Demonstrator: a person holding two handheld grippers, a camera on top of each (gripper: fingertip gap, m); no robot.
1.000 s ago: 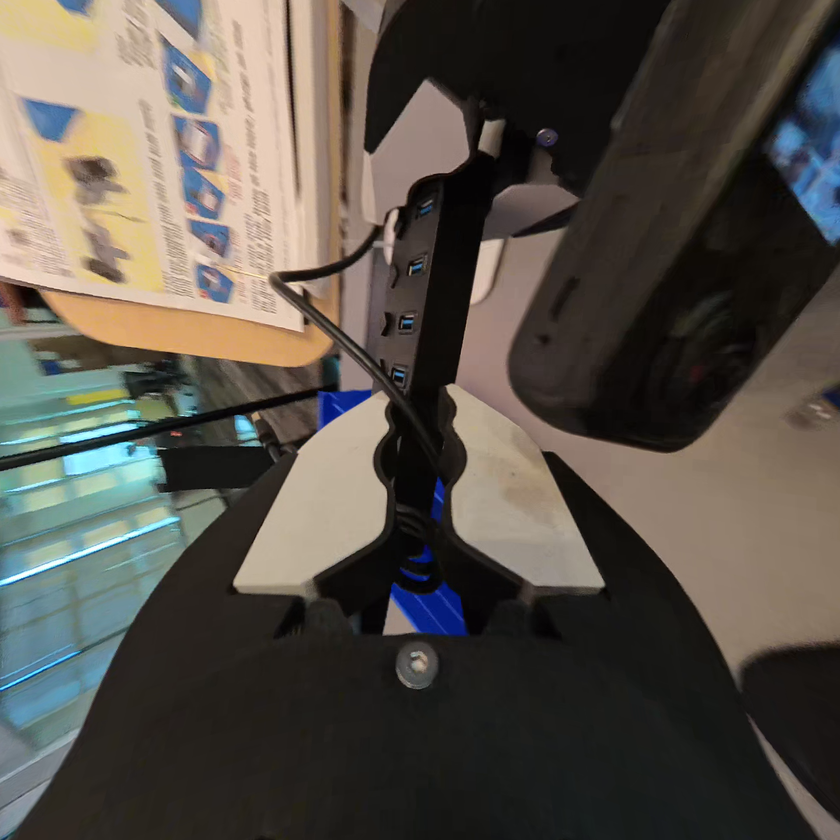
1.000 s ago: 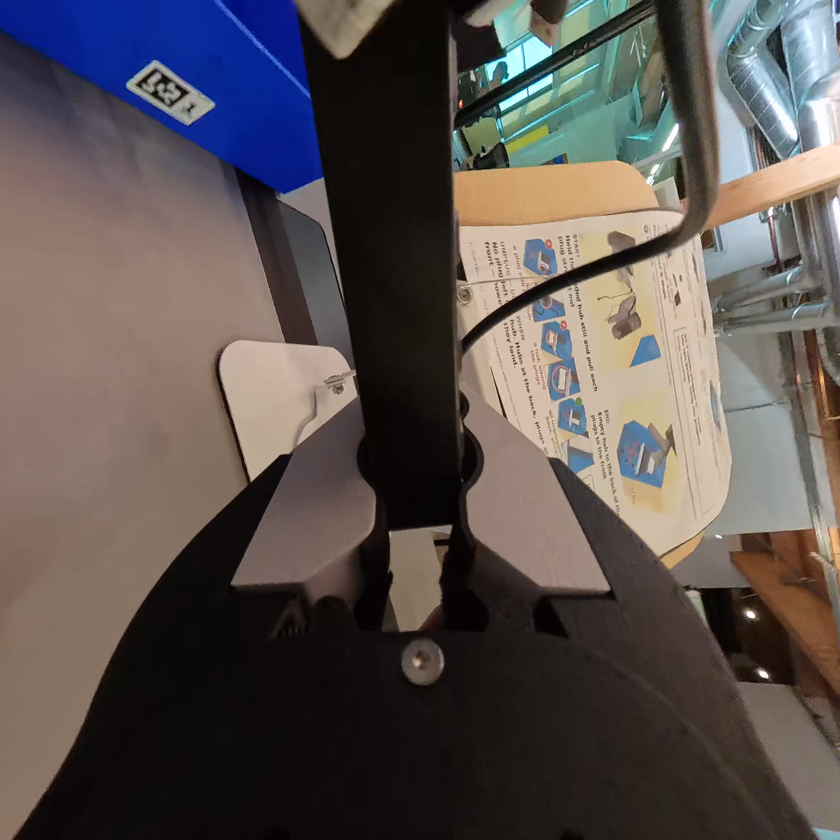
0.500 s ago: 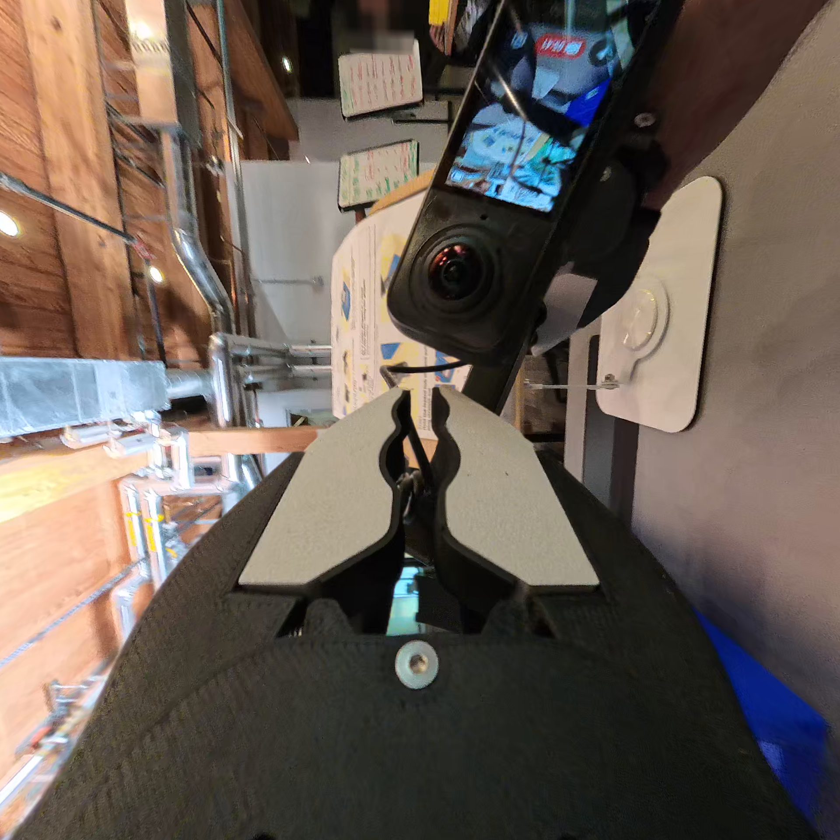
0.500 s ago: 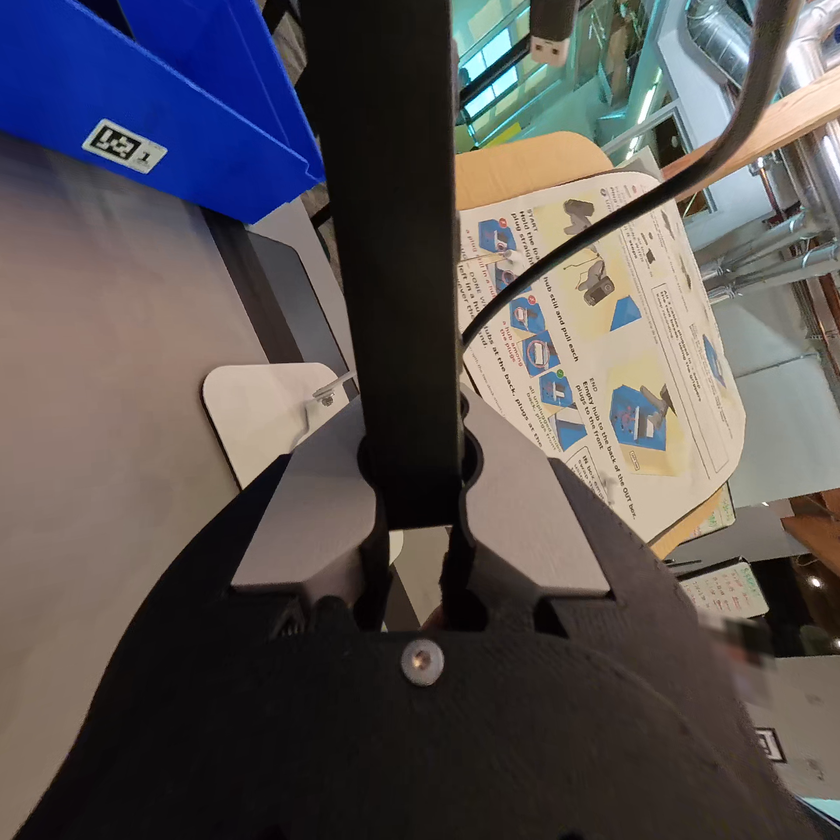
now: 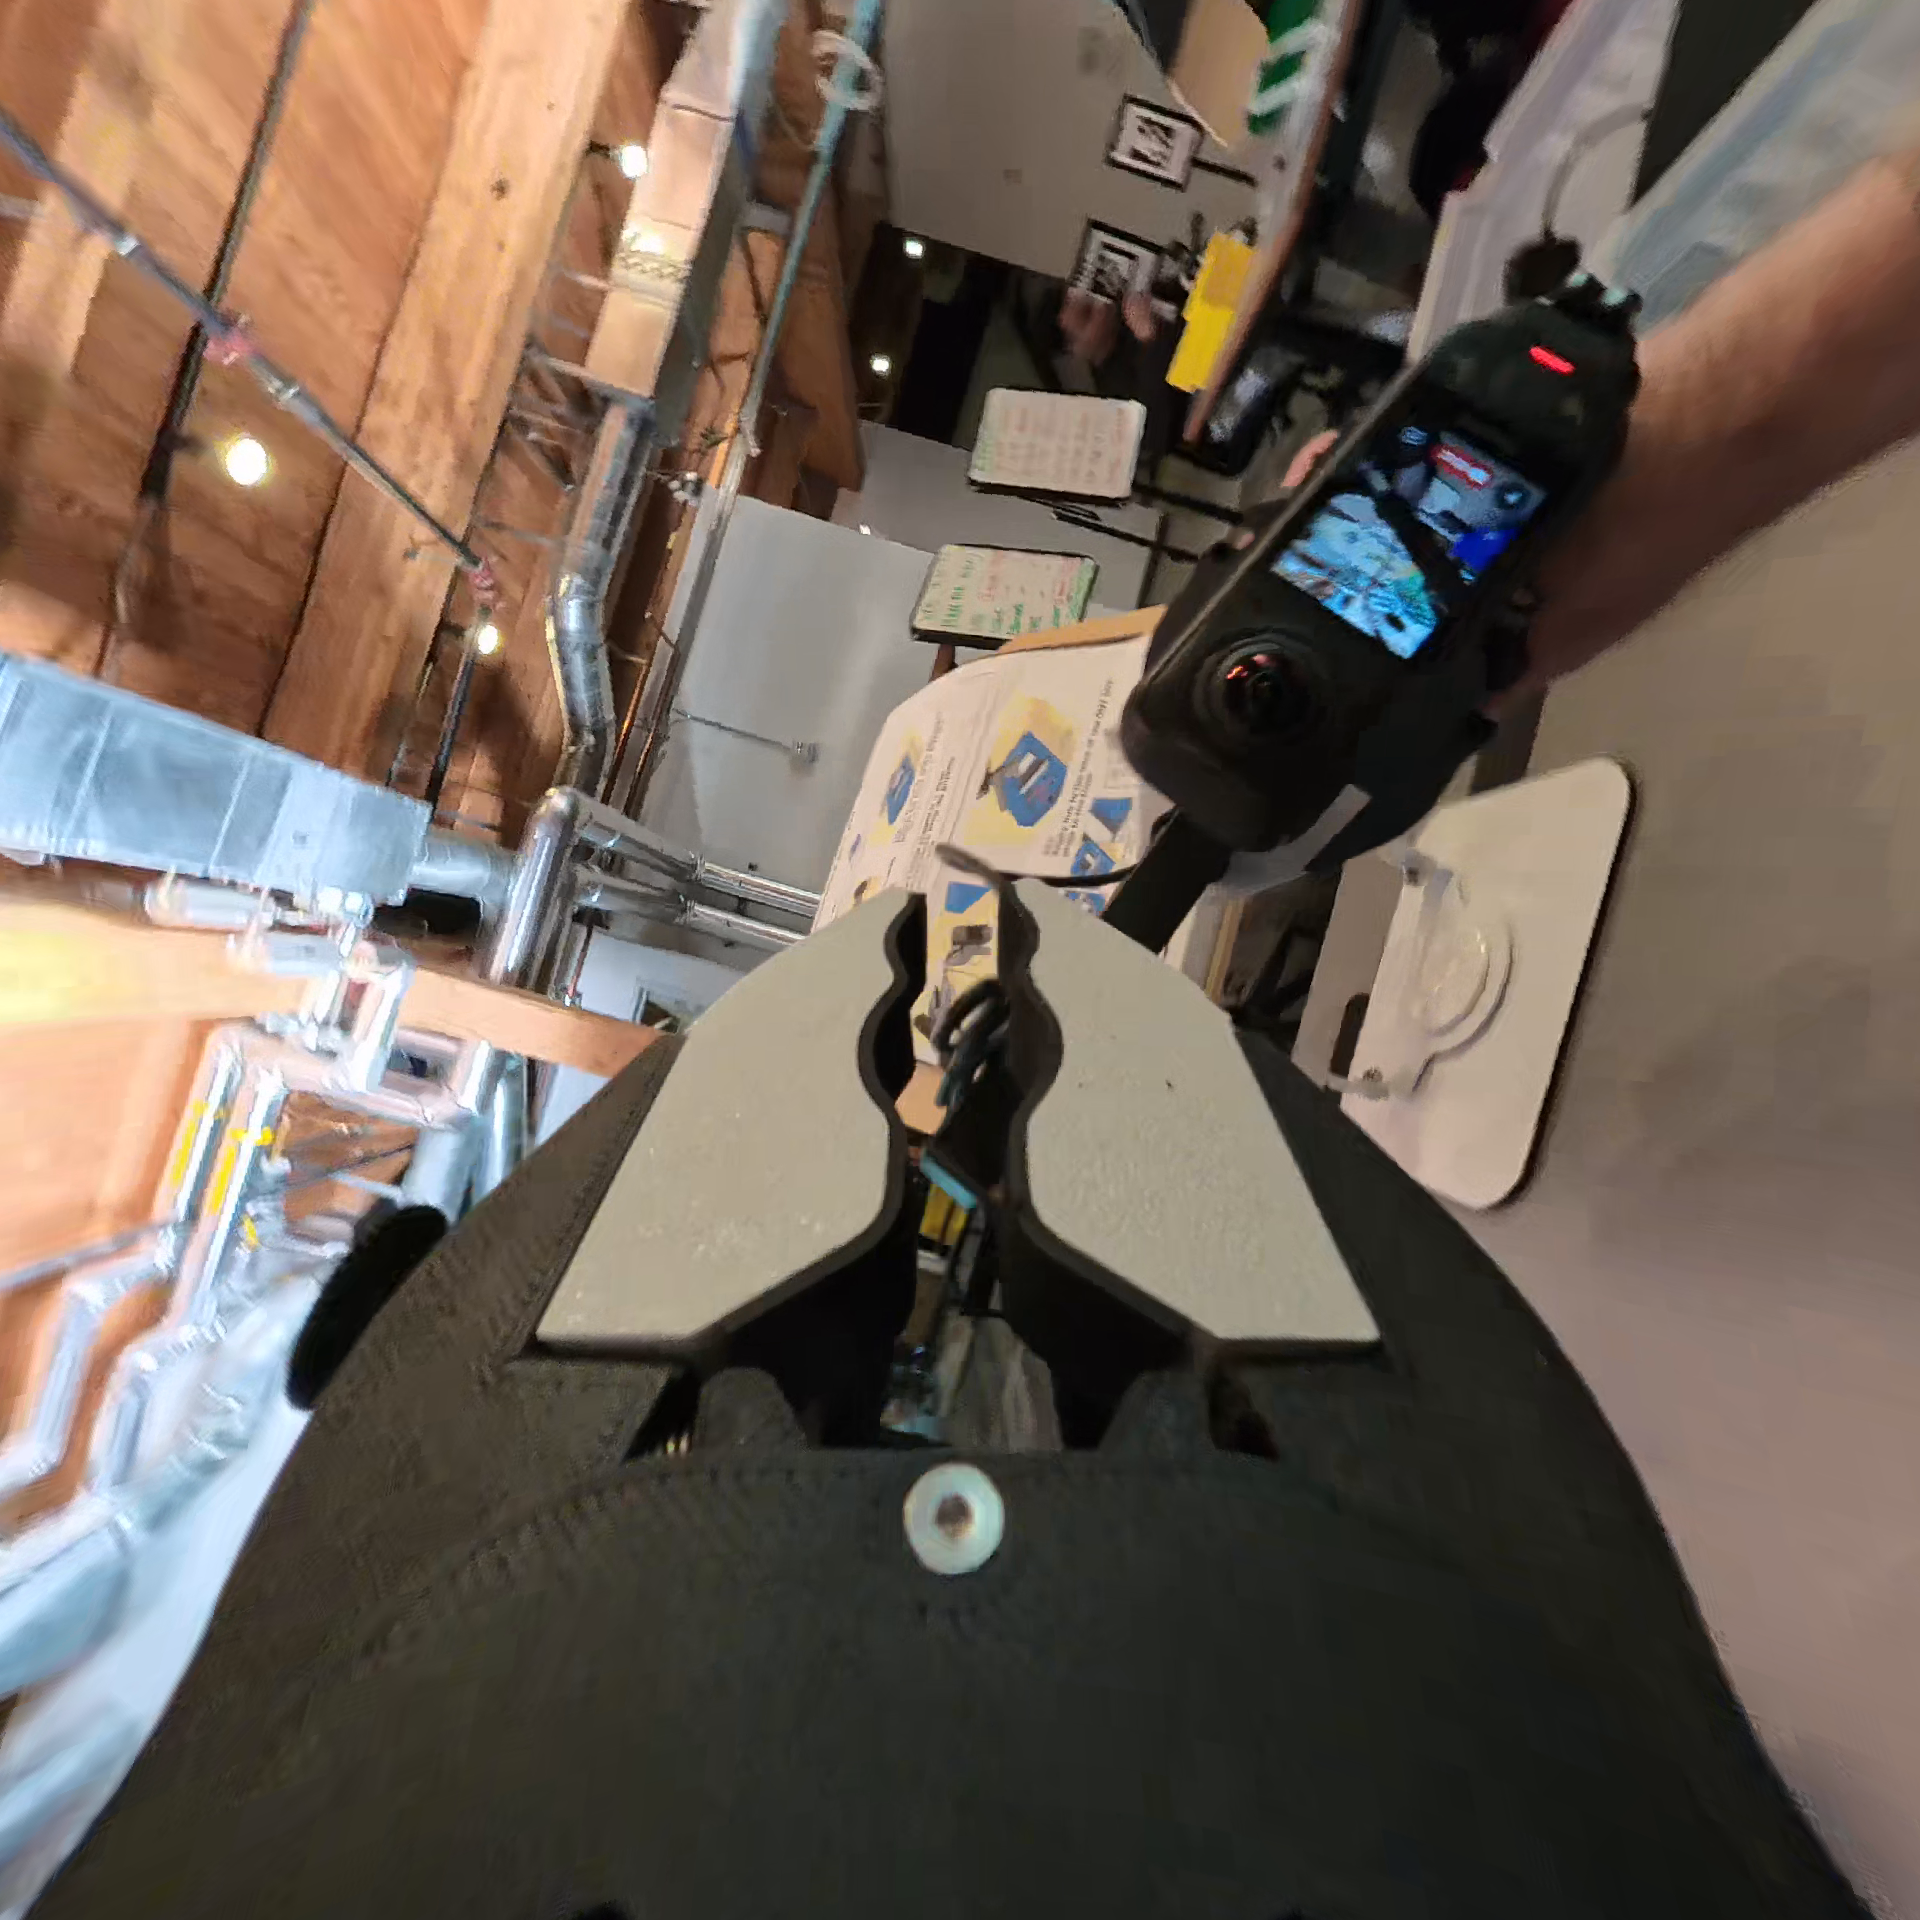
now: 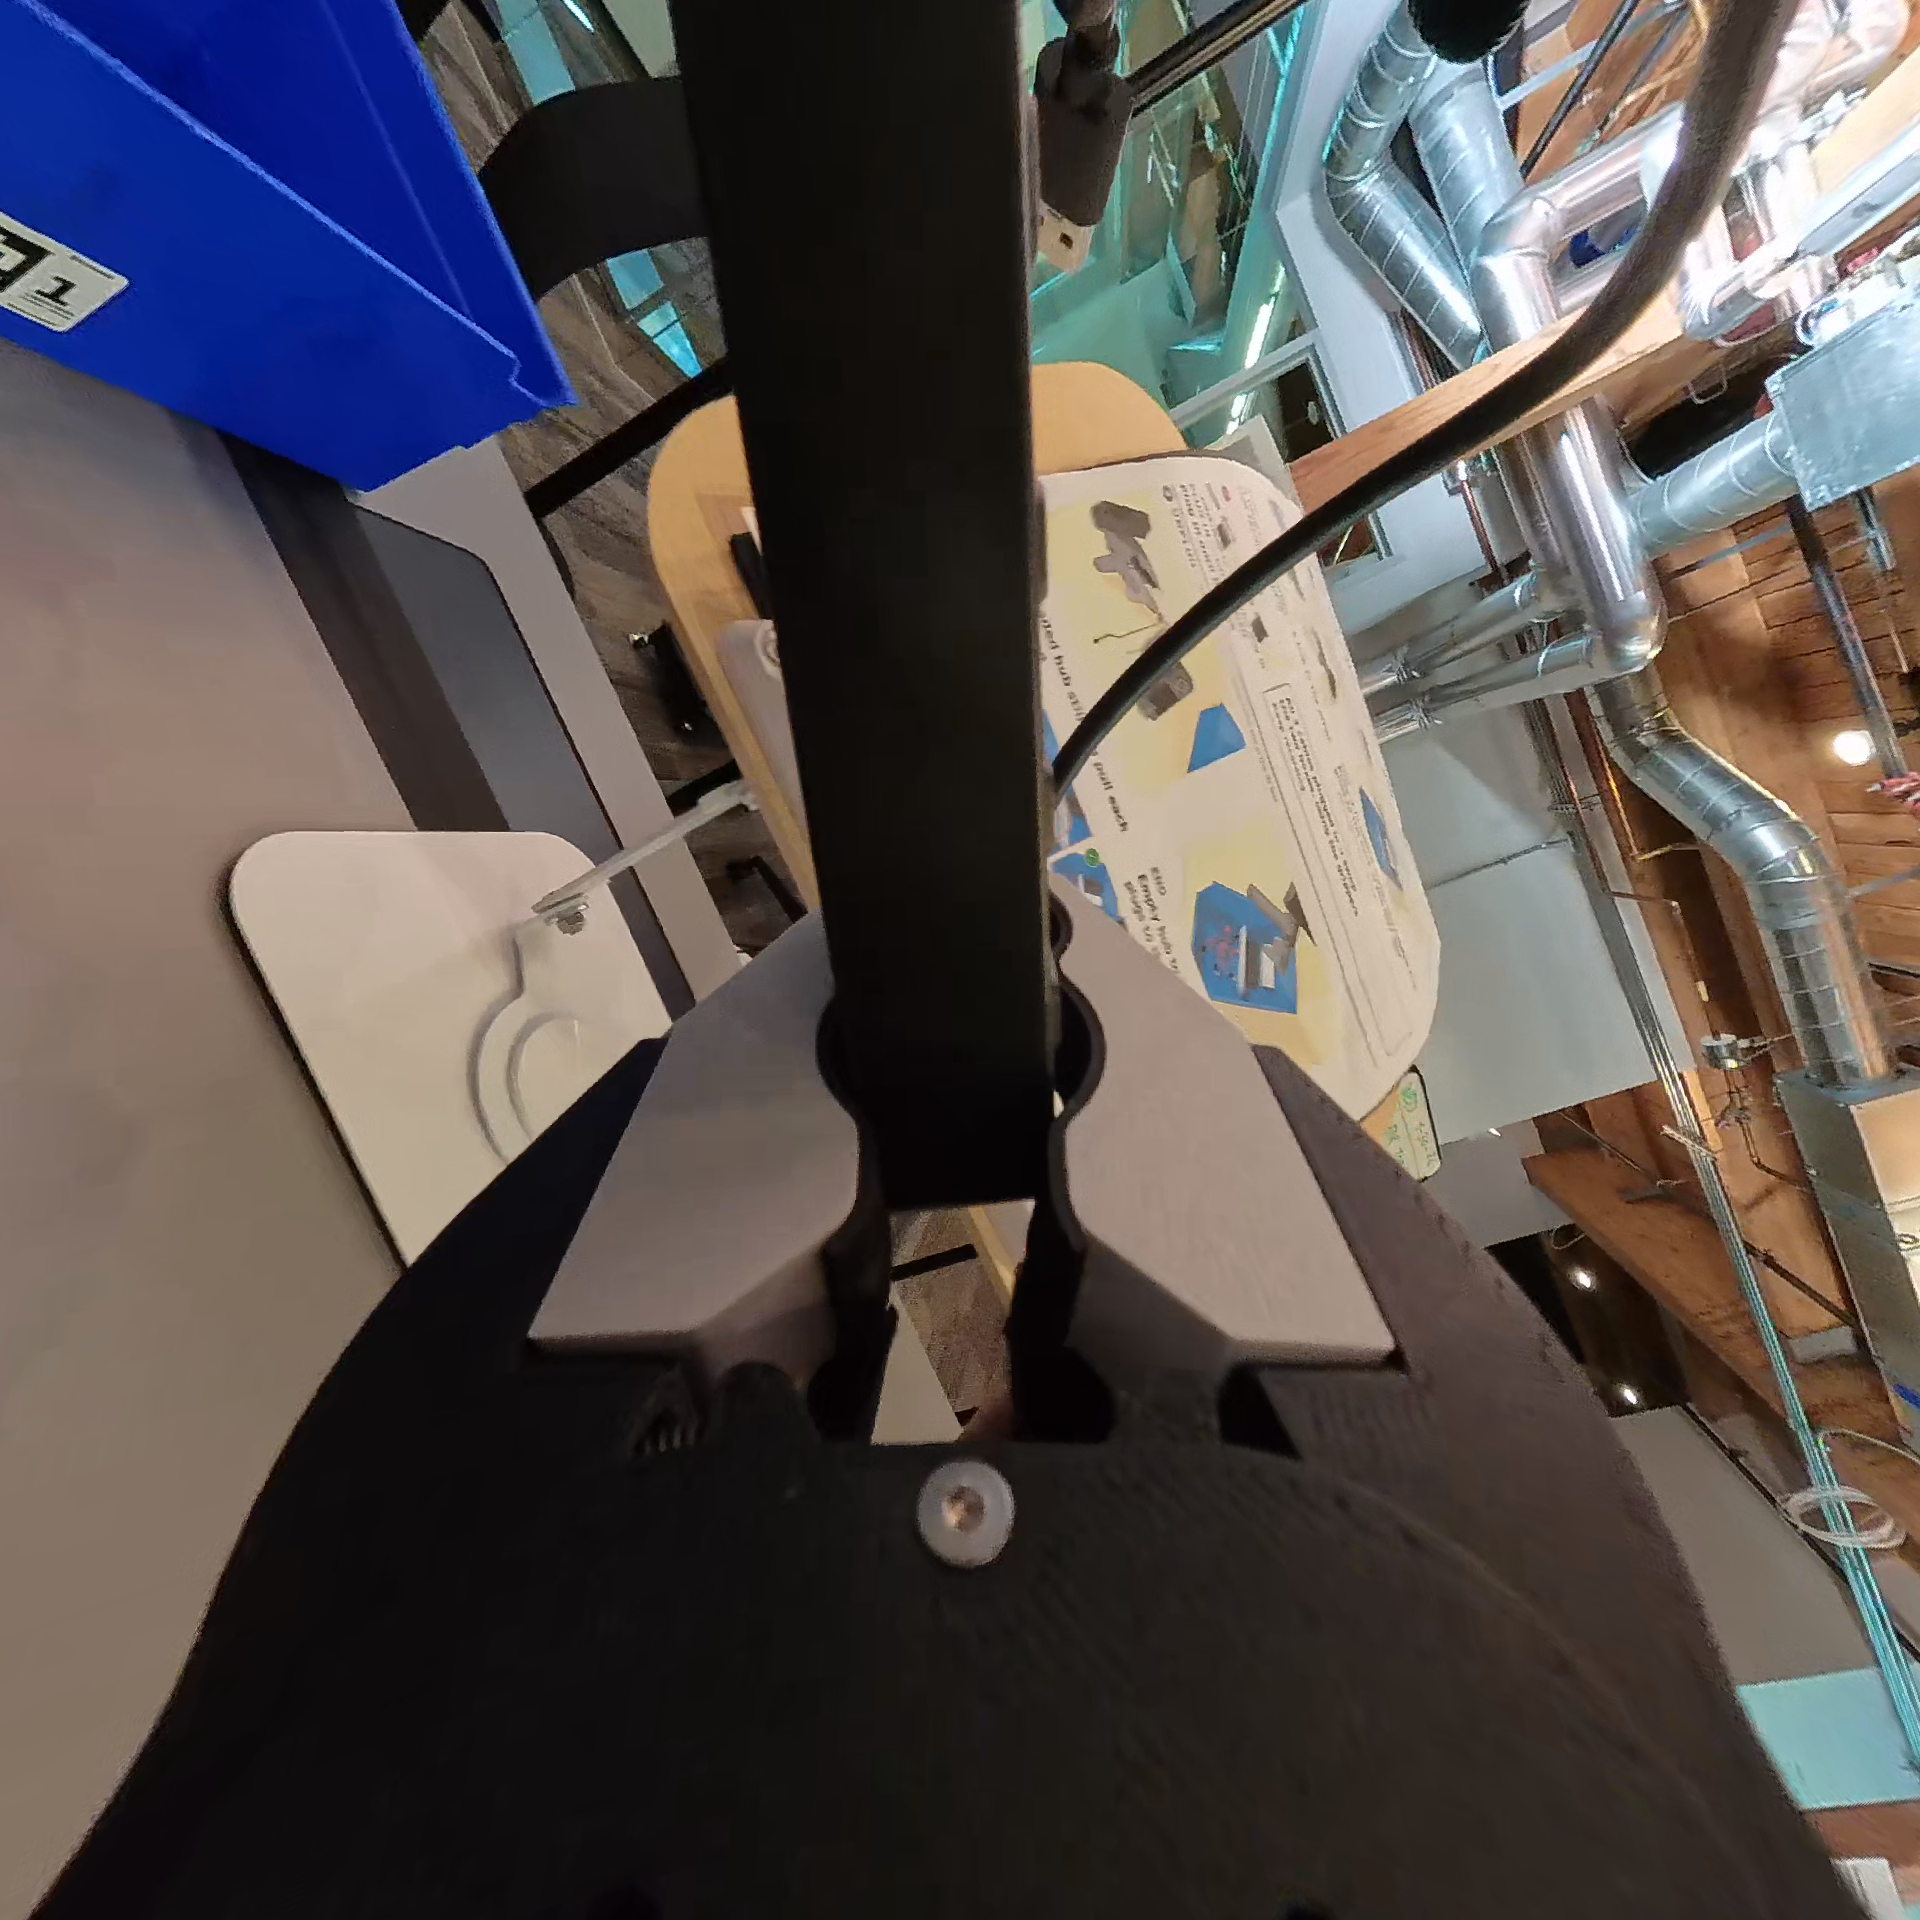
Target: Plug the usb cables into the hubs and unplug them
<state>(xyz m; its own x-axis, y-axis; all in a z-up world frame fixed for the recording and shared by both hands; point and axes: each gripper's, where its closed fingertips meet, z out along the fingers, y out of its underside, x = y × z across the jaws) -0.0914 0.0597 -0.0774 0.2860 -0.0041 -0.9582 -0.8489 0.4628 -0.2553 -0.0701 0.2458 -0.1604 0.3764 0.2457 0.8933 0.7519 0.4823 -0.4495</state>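
Right gripper (image 6: 951, 1049): fingers pressed against both sides of the black hub (image 6: 883, 623), clamping its near end. The hub runs straight up and away from the fingers, filling the middle of the right wrist view. Its ports cannot be seen from this side.

A black cable (image 6: 1299, 561) leaves the hub's right edge just above the fingers and arcs up to the right. A loose plug (image 6: 1075, 197) with a bare metal tip hangs beside the hub's upper right edge, apart from it.

Left gripper (image 5: 961, 971): fingers parted, with a clear gap at the tips. A coiled black cord (image 5: 971, 1029) sits in that gap against the inner edge of the right finger. Whether the fingers bear on it cannot be told; the view is blurred.

The right gripper's camera unit (image 5: 1351, 634) shows ahead and to the right in the left wrist view, with the hub's dark bar below it.

Surroundings: grey table (image 6: 125, 831); white plate (image 6: 416, 966) lying on it to the left of the right gripper; blue bin (image 6: 239, 229) further back; printed sheet (image 6: 1278, 790) behind the hub.
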